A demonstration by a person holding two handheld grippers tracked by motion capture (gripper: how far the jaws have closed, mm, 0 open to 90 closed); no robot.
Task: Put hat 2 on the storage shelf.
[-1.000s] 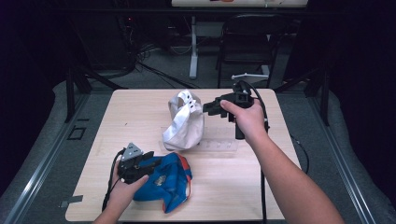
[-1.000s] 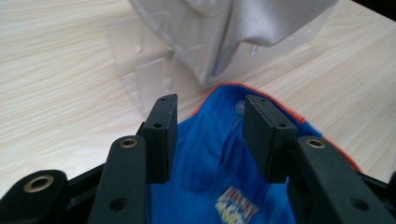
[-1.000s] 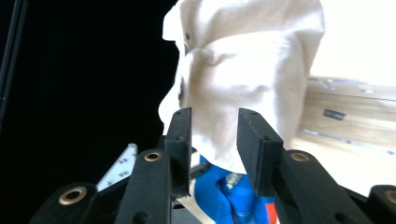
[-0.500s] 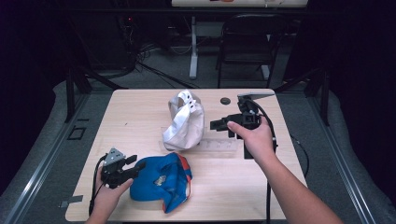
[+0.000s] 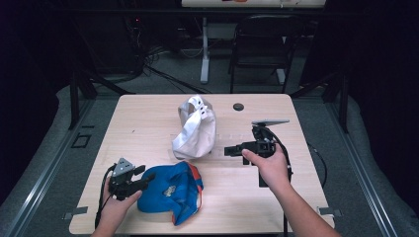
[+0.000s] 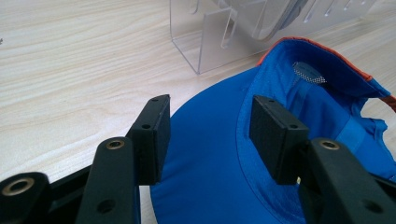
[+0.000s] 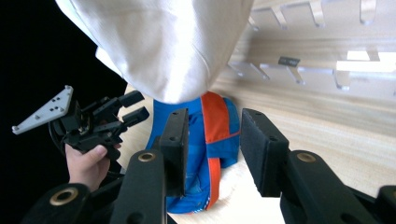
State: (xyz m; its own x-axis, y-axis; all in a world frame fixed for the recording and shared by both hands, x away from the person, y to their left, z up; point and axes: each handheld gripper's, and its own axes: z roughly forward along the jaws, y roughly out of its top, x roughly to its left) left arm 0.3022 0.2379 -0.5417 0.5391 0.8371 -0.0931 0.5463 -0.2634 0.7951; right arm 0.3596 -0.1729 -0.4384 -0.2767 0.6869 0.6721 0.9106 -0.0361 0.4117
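A blue cap with orange trim [image 5: 170, 195] [image 6: 210, 177] [image 7: 210, 140] lies on the table's near left. My left gripper [image 5: 143, 177] [image 6: 210, 116] [image 7: 134, 106] sits at the cap's left edge. Its jaws have just been opening, and the cap's brim lies between them with the pads clear of it. A white cap [image 5: 195, 129] [image 7: 168, 42] hangs on a clear acrylic stand [image 6: 210, 32] [image 7: 303, 60] mid-table. My right gripper [image 5: 232, 150] [image 7: 214, 123] is right of the stand and points left. Its jaws have just been opening with nothing between them.
A small black round object [image 5: 238, 106] lies near the wooden table's [image 5: 148, 123] far edge. A black chair [image 5: 259, 44] and a white post [image 5: 204, 49] stand beyond the table. Cables trail from both grippers toward the near edge.
The left gripper slid left off the blue cap and its jaws spread. The right hand came down from beside the white cap's top to the stand's right, low over the table.
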